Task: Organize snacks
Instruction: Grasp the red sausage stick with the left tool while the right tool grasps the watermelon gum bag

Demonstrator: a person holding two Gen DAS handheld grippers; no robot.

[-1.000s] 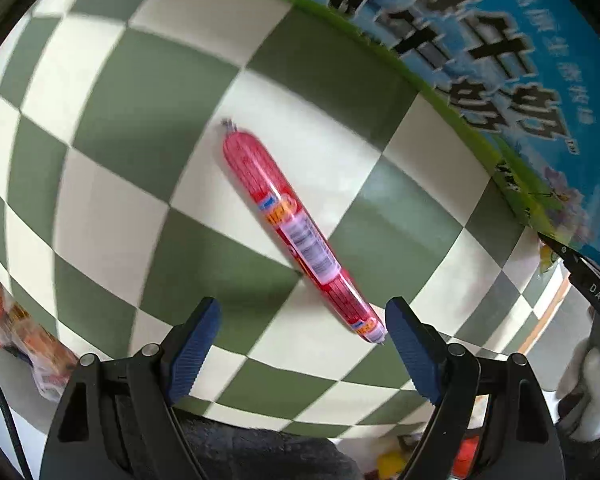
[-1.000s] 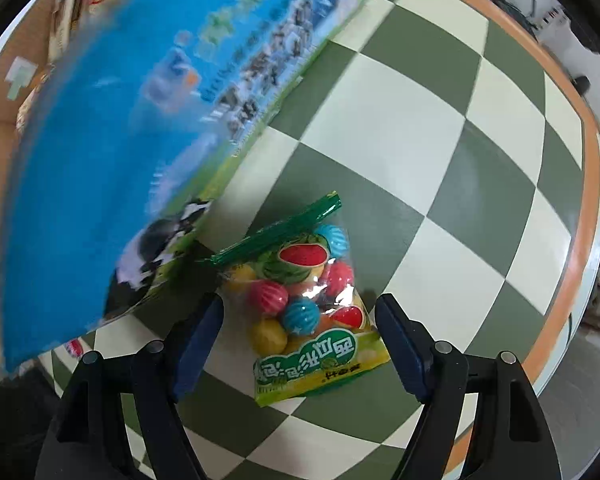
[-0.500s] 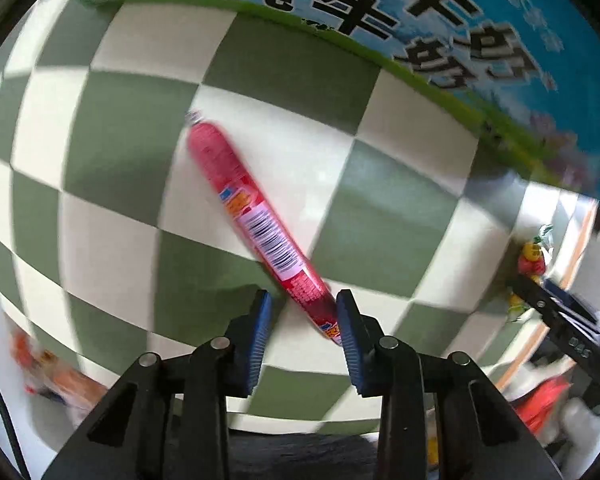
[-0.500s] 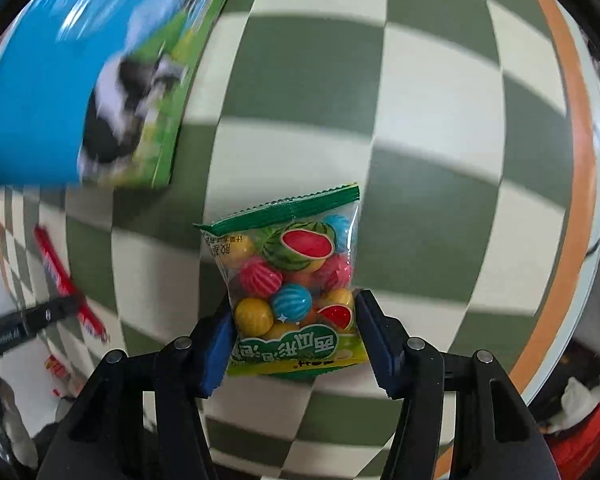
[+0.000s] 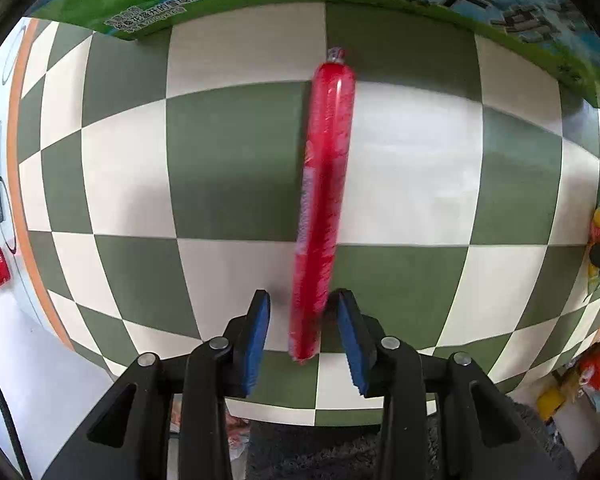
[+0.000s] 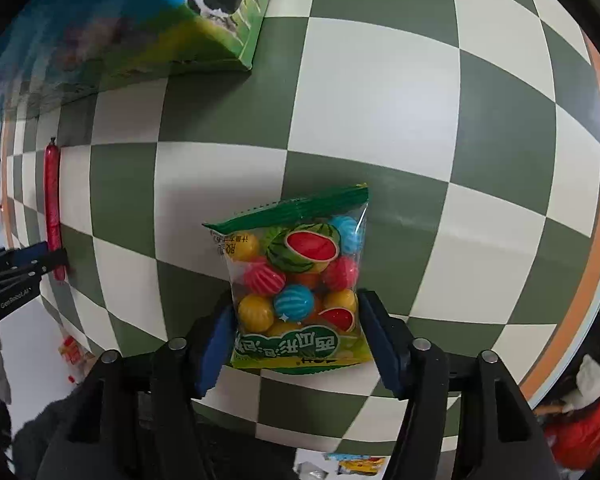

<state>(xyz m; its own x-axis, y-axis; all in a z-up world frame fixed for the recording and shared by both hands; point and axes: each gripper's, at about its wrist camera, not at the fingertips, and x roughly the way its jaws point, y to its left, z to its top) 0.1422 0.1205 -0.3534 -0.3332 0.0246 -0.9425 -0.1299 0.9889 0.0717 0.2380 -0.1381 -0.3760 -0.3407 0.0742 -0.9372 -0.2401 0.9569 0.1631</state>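
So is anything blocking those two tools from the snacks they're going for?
Nothing visible. The red sausage stick already lies between the left tool's fingers, and the candy bag sits between the right tool's fingers. The milk carton stands farther back on the checkered table.

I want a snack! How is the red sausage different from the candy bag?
The sausage is long, thin and all red; the candy bag is short, wide and many-coloured. The sausage's wrapper hides its inside; the bag shows round candies. Each sits between a gripper's fingers over the checkered table.
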